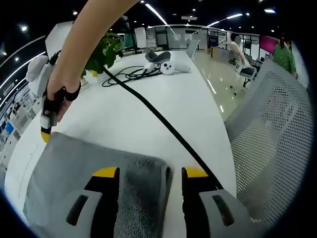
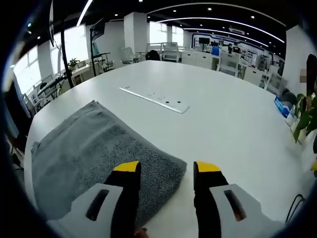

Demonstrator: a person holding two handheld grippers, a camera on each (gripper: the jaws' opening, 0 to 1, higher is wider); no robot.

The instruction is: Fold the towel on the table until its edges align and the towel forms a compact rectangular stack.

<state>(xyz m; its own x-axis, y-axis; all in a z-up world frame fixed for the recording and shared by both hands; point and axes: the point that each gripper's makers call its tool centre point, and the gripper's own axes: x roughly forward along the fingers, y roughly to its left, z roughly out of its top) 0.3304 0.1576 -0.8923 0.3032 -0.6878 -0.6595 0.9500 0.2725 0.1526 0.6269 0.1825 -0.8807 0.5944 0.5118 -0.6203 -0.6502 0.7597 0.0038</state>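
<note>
Both grippers point(image 1: 150, 172) point(image 2: 167, 167) open, over gray towel point(image 2: 94, 148) corners.

Both gripper views sit low and close over the grey terry towel point(image 1: 99, 168) point(image 2: 94, 153) on the white table point(image 1: 148, 114) point(image 2: 223, 114), facing across it from different sides.

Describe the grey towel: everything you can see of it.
The towel is grey terry cloth with a looped, fuzzy pile, lying flat on the white table. It looks folded over: in the left gripper view a darker, thicker layer sits on a smoother, paler one. One rounded corner lies between the open jaws of the right gripper, and its edge likewise lies between the open jaws of the left gripper. Neither gripper has closed on it.
</note>
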